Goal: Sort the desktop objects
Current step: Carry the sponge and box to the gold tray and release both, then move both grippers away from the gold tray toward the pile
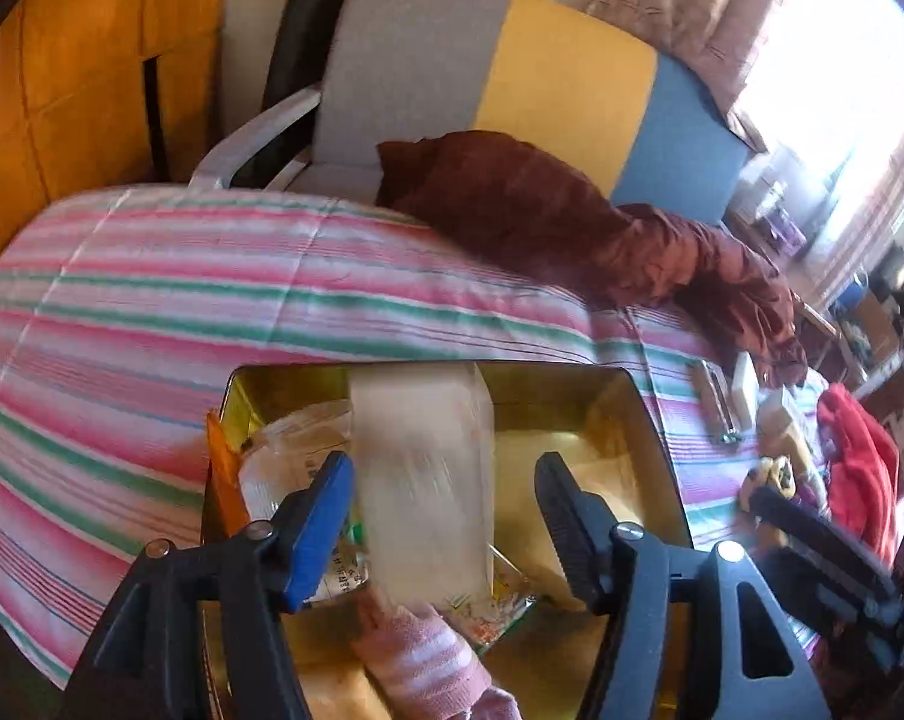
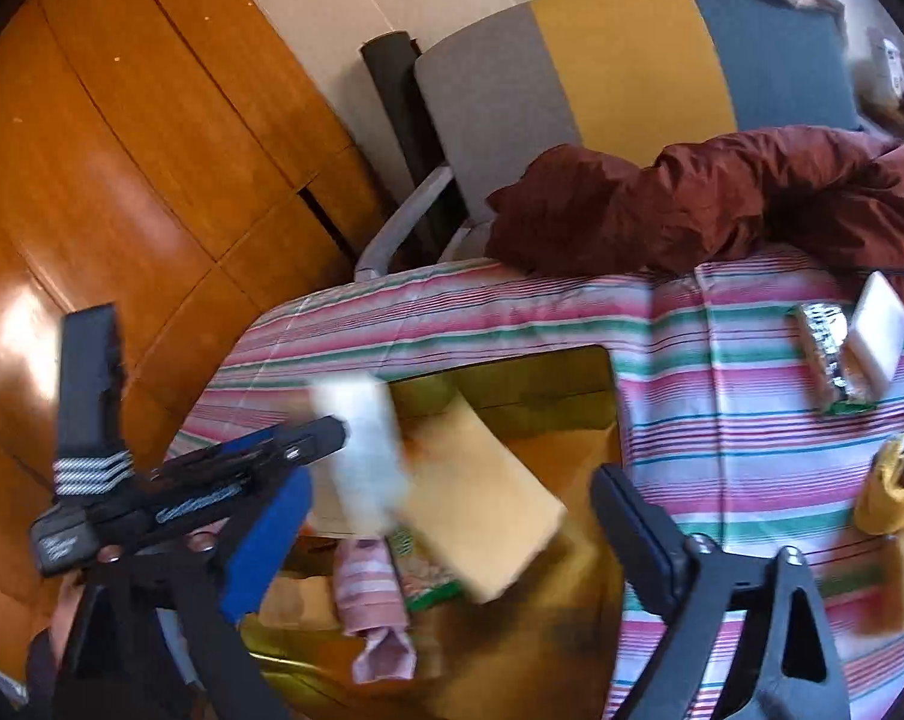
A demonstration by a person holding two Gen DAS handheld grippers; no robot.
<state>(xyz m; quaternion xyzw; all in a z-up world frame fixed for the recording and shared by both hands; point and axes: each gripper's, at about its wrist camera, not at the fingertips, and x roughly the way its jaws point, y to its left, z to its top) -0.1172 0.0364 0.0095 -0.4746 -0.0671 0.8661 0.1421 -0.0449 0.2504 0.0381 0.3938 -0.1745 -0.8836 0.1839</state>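
Note:
A gold tin box sits on the striped tablecloth; it also shows in the right wrist view. A blurred white block stands upright between the spread fingers of my left gripper, over the tin; I cannot tell if a finger touches it. It shows in the right wrist view next to a tan pad. A pink striped sock and plastic packets lie in the tin. My right gripper is open and empty above the tin.
A silver foil pack, a white box and a yellow sock lie on the cloth to the right. A maroon jacket drapes over the far edge. A chair stands behind; red cloth lies far right.

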